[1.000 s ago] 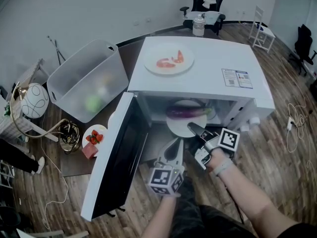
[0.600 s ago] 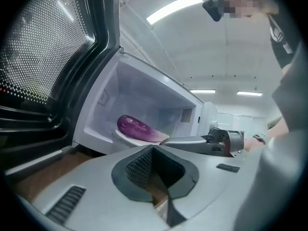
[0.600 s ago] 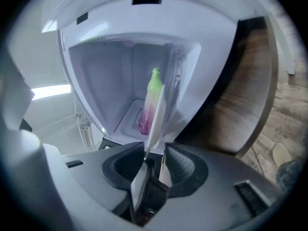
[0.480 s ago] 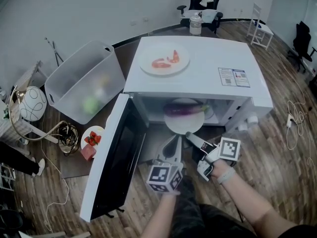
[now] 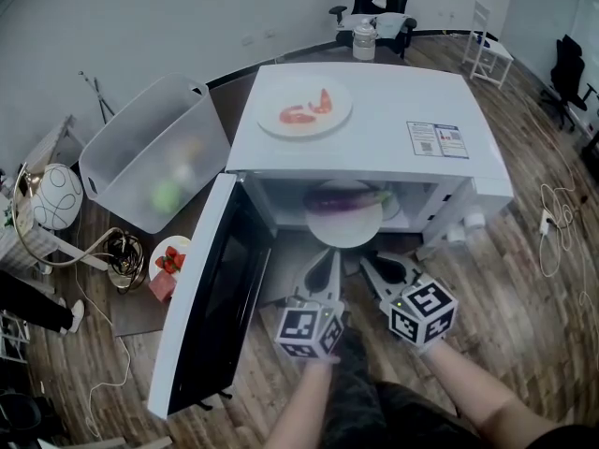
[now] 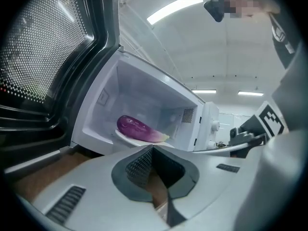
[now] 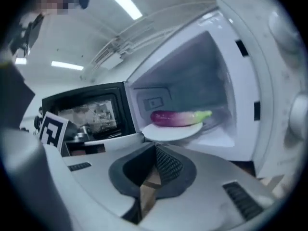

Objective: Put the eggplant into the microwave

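The purple eggplant (image 5: 339, 198) lies on a white plate (image 5: 344, 227) inside the open microwave (image 5: 374, 134); it also shows as the eggplant (image 6: 137, 129) and the eggplant (image 7: 177, 118) in the two gripper views. Both grippers hover side by side in front of the microwave's opening, short of the plate. My left gripper (image 5: 324, 256) (image 6: 153, 148) is shut with nothing in it. My right gripper (image 5: 376, 267) (image 7: 155, 146) is shut and empty too, its marker cube facing up.
The microwave door (image 5: 211, 288) hangs wide open to the left of my left gripper. A plate of red food (image 5: 304, 108) sits on top of the microwave. A clear plastic bin (image 5: 154, 152) and a small dish of strawberries (image 5: 173, 258) are on the floor at the left.
My right gripper has drawn back from the plate's edge and rolled, so its marker cube now faces up. The eggplant stays on the plate inside. The left gripper has hardly moved.
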`<state>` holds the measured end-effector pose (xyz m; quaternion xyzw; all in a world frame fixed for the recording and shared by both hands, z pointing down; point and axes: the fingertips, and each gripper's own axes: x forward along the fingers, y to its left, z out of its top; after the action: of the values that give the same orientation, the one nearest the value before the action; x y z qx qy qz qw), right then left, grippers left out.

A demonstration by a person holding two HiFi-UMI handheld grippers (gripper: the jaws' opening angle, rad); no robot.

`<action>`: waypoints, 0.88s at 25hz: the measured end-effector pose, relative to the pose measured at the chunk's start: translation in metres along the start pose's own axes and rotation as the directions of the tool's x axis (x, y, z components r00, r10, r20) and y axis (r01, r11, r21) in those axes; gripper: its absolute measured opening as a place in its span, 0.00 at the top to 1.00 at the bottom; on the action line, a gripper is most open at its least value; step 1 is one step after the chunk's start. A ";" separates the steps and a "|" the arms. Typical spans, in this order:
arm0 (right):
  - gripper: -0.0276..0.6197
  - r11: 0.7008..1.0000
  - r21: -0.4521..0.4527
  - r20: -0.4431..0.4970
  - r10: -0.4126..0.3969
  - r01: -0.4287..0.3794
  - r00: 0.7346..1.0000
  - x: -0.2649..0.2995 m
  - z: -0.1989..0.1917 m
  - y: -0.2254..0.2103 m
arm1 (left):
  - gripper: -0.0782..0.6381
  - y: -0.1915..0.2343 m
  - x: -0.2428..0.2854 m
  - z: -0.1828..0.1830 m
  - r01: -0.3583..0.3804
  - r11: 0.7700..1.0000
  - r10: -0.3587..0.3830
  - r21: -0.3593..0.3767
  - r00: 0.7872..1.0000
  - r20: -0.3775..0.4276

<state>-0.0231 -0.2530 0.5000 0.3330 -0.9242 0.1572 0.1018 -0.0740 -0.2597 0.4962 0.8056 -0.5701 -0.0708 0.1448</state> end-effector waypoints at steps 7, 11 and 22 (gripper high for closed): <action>0.96 0.990 -0.120 0.055 -0.068 0.074 0.996 0.007 0.010 0.010 | 0.88 -0.003 0.002 -0.001 0.019 1.000 -0.019 0.014 1.000 -0.005; 0.96 0.991 -0.097 0.052 -0.082 0.087 0.995 0.014 0.010 0.010 | 0.88 -0.003 0.004 -0.002 0.028 0.999 -0.028 0.024 0.999 -0.015; 0.96 0.991 -0.082 0.045 -0.100 0.104 0.994 0.030 0.013 0.003 | 0.88 0.001 0.014 0.000 0.037 0.999 -0.036 0.027 0.999 -0.031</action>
<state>-0.0488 -0.2725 0.4955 0.3783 -0.9136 0.1059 0.1045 -0.0704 -0.2731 0.4971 0.8189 -0.5537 -0.0533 0.1413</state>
